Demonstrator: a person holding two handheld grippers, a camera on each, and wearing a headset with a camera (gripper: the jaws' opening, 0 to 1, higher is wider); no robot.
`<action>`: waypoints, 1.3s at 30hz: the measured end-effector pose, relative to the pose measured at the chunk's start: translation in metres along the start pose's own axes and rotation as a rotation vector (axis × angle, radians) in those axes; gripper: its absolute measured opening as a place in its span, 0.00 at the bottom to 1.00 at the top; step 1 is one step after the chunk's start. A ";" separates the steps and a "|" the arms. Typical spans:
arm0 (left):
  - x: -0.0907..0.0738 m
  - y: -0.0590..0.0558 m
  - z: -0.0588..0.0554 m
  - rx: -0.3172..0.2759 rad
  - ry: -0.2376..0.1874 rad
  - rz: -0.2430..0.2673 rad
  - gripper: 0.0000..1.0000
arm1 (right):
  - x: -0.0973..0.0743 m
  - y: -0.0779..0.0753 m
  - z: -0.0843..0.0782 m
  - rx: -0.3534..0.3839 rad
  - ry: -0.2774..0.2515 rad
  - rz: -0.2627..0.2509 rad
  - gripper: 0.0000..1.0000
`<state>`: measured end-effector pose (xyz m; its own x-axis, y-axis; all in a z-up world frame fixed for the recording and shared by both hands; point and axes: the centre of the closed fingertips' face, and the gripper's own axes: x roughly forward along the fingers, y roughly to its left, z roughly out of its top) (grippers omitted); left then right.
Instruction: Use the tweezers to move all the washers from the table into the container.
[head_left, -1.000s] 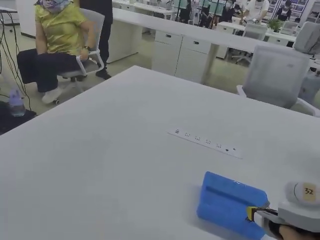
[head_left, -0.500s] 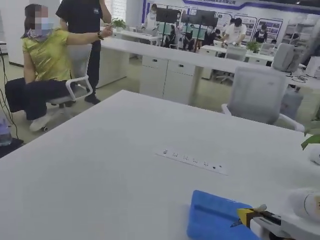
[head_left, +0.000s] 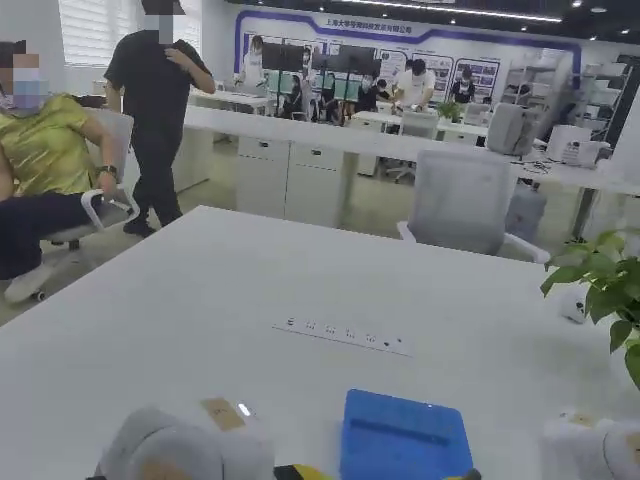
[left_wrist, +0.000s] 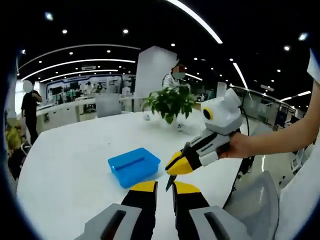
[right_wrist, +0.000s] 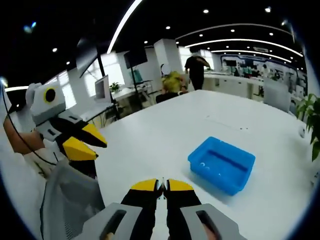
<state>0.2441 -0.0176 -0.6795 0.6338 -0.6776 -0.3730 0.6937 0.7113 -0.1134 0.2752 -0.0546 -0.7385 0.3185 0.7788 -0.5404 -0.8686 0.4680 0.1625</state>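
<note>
Hanging over the near side of the white desk (head_left: 200, 320), the left gripper (left_wrist: 165, 186) has its 2 yellow-tipped jaws parted, with a plain gap between them. The right gripper (right_wrist: 161, 185) has its 2 jaws pressed together. In the left gripper view it comes in from the right in a person's hand, and a thin dark tip, the tweezers (left_wrist: 169, 183), pokes out below its closed yellow jaws. That tip sits just in front of the left gripper's jaws.

The blue container (head_left: 405, 440) rests flat on the desk, open side up. It lies just beyond both grippers and between them in the head view. In the right gripper view a few pale specks lie on its floor, too small to tell what they are.

Beyond the container a white power strip (head_left: 345, 336) lies flat on the desk, well apart from it. A green plant (head_left: 600, 285) stands at the desk's right edge. A grey chair (head_left: 460, 205) is at the far side. Past the desk's left end, a seated person (head_left: 45, 150) in a yellow top is beside a standing person (head_left: 155, 110) in dark clothes.
</note>
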 end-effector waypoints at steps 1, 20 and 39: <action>0.002 -0.003 0.003 0.007 -0.007 -0.023 0.06 | -0.001 0.006 -0.002 -0.024 0.006 0.008 0.03; 0.033 -0.067 -0.010 0.182 0.138 -0.401 0.06 | -0.001 0.057 -0.036 -0.286 0.204 0.181 0.03; 0.070 -0.037 -0.060 0.500 0.263 -0.394 0.00 | 0.025 0.004 -0.072 -0.304 0.348 0.067 0.06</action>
<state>0.2426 -0.0807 -0.7564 0.2411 -0.7552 -0.6095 0.9700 0.2065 0.1279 0.2521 -0.0632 -0.8113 0.1571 0.5922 -0.7903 -0.9712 0.2377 -0.0150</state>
